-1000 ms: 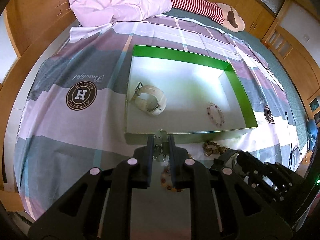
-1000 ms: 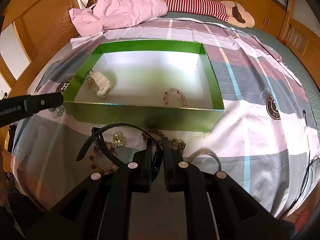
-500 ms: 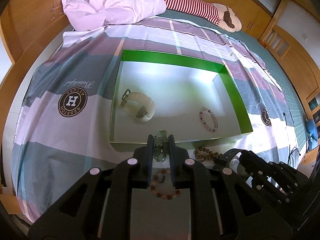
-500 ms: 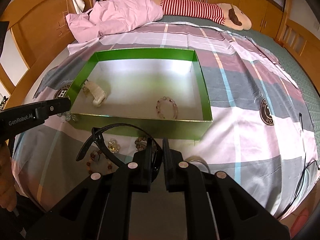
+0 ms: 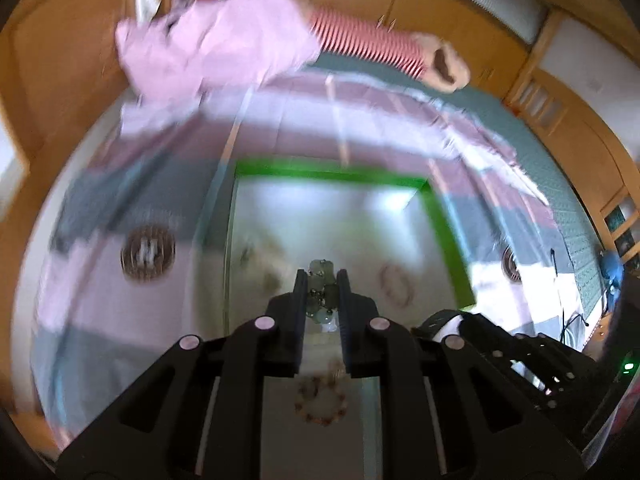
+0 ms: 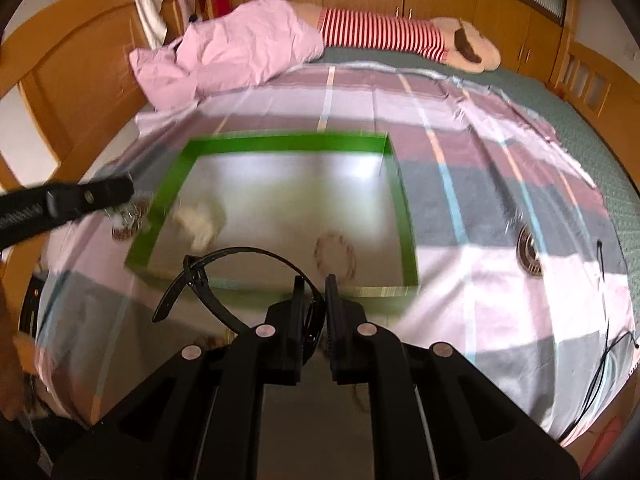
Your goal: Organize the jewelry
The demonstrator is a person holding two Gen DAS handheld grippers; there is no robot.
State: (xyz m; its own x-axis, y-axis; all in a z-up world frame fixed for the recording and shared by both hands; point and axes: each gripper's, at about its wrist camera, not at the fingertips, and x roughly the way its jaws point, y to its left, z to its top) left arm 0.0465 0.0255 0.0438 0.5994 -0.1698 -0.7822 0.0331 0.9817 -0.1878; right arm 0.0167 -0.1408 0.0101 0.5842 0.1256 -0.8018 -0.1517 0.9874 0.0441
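Observation:
A green-rimmed box (image 5: pixel 448 236) (image 6: pixel 280 142) with a white floor lies on the bedspread. Inside it are a white watch (image 6: pixel 198 220) and a bead bracelet (image 6: pixel 335 255) (image 5: pixel 396 286). My left gripper (image 5: pixel 321 276) is shut on a pale green bead bracelet (image 5: pixel 320 292) and holds it over the box's near edge. My right gripper (image 6: pixel 312 282) is shut on a black watch (image 6: pixel 224 276), whose strap loops out to the left, just in front of the box. Another bead bracelet (image 5: pixel 320 400) lies on the bedspread under the left gripper. The left view is blurred.
A pink pillow (image 6: pixel 240 52) and a striped plush toy (image 6: pixel 400 38) lie at the far end of the bed. Wooden bed frame (image 6: pixel 80 80) stands on the left, wooden cabinets (image 6: pixel 500 16) behind. A black cable (image 6: pixel 600 360) runs at the right edge.
Both grippers have risen and moved toward the box with their loads. The left gripper's bracelet now hangs over the box's near edge. Both views are motion-blurred.

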